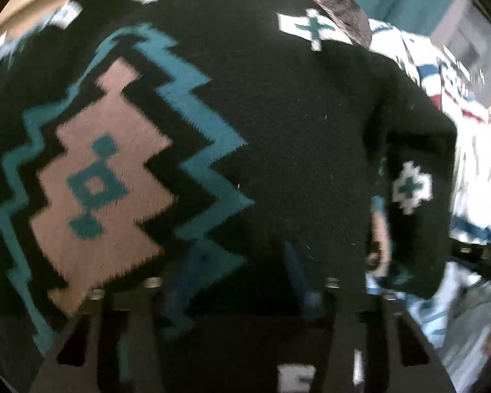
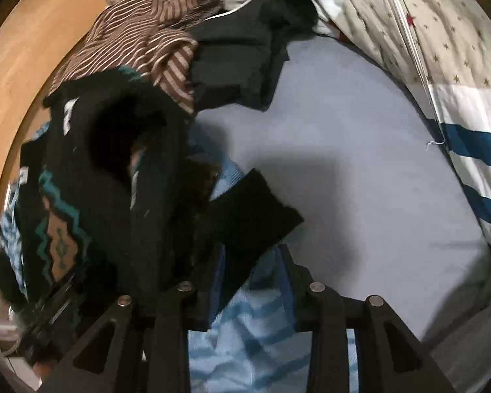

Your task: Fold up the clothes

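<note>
A black knit sweater (image 1: 278, 131) with teal zigzags and a pinkish-brown diamond fills the left wrist view, blurred and very close. It covers the fingertips of my left gripper (image 1: 245, 275), so the grip is hidden. In the right wrist view the same sweater (image 2: 91, 177) hangs bunched at the left. Its black sleeve cuff (image 2: 255, 209) runs down between the fingers of my right gripper (image 2: 252, 255), which is shut on it above the bed.
A pale lilac bed sheet (image 2: 343, 147) lies open to the right. A star-and-stripe duvet (image 2: 442, 82) is heaped along the far right. A brown striped garment (image 2: 140, 39) and a folded black one (image 2: 239, 65) lie at the back. Light blue striped cloth (image 2: 252, 327) lies under the gripper.
</note>
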